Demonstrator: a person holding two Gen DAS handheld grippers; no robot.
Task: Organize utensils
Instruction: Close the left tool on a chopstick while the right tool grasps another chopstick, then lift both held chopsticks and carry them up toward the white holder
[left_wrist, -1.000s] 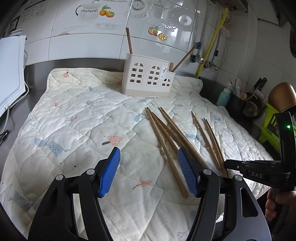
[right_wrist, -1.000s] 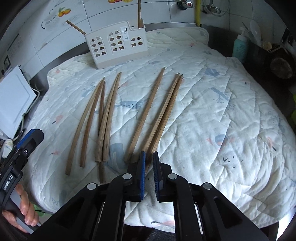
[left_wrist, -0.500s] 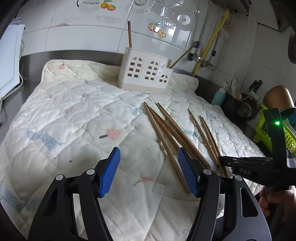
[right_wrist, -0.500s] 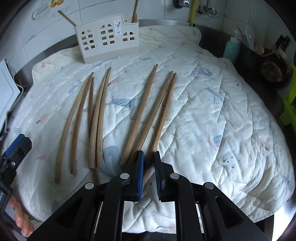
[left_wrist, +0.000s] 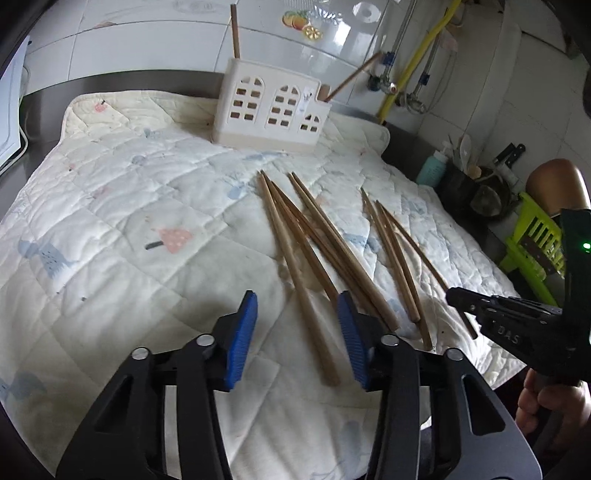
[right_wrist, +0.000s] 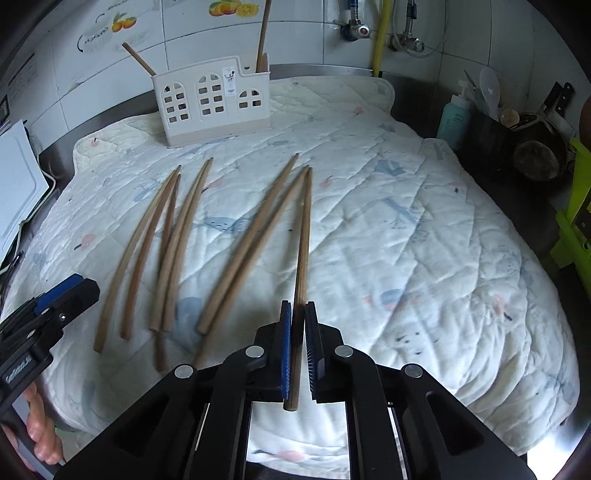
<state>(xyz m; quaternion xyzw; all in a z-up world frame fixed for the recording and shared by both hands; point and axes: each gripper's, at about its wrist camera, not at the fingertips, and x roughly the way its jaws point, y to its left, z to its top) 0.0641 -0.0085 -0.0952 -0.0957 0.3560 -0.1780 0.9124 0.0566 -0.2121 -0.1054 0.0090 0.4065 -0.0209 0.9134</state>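
Several long wooden chopsticks (right_wrist: 177, 243) lie side by side on a quilted cloth (right_wrist: 406, 221). My right gripper (right_wrist: 298, 314) is shut on the thick end of one chopstick (right_wrist: 303, 236), which points away towards the holder. A white house-shaped utensil holder (right_wrist: 212, 99) stands at the back with two chopsticks in it. My left gripper (left_wrist: 295, 306) is open and empty, with the end of the leftmost chopstick (left_wrist: 295, 266) between its jaws. The holder also shows in the left wrist view (left_wrist: 271, 107). The right gripper shows in the left wrist view (left_wrist: 458, 295).
A teal bottle (right_wrist: 452, 118) and dark pots (right_wrist: 535, 151) stand on the counter at the right. A green rack (right_wrist: 576, 221) is at the far right. A white board (right_wrist: 18, 184) leans at the left. Tiled wall and taps (right_wrist: 358, 31) are behind.
My right gripper has closed on the rightmost chopstick and lifted its near end off the cloth. My left gripper has moved right and forward, over the leftmost chopstick's end.
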